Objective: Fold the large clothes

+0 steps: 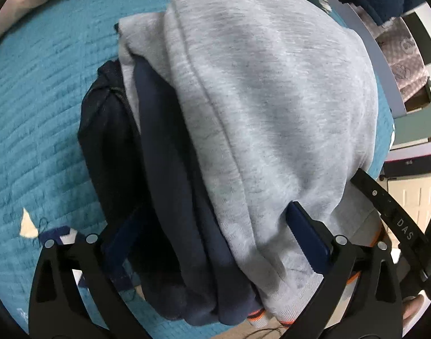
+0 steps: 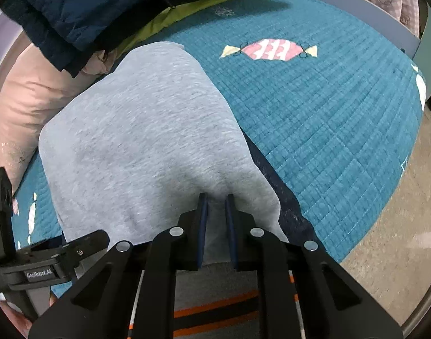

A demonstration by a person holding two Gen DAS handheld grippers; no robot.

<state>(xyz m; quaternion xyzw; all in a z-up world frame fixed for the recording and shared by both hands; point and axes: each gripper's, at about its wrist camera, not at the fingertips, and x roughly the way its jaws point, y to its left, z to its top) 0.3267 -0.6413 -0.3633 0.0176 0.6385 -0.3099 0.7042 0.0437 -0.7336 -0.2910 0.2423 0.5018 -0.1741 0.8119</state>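
Note:
A grey sweatshirt (image 1: 266,99) with navy sleeves (image 1: 170,175) and orange-striped cuffs lies bunched on a teal quilted bedspread (image 1: 40,107). My left gripper (image 1: 209,243) has its fingers spread wide around the bundled fabric of the garment, with the blue pad (image 1: 306,234) of the right finger pressing the grey cloth. In the right wrist view, my right gripper (image 2: 217,217) is shut on a pinched fold of the grey sweatshirt (image 2: 136,141), near its hem. The navy inner layer (image 2: 286,197) shows under the grey edge.
A dark blue jacket (image 2: 102,8) and a yellow-green cloth (image 2: 170,17) lie at the far side, with a pink pillow (image 2: 26,99) on the left. The bedspread (image 2: 328,113) carries a candy pattern. The bed frame edge (image 2: 357,5) and floor (image 2: 399,226) are right.

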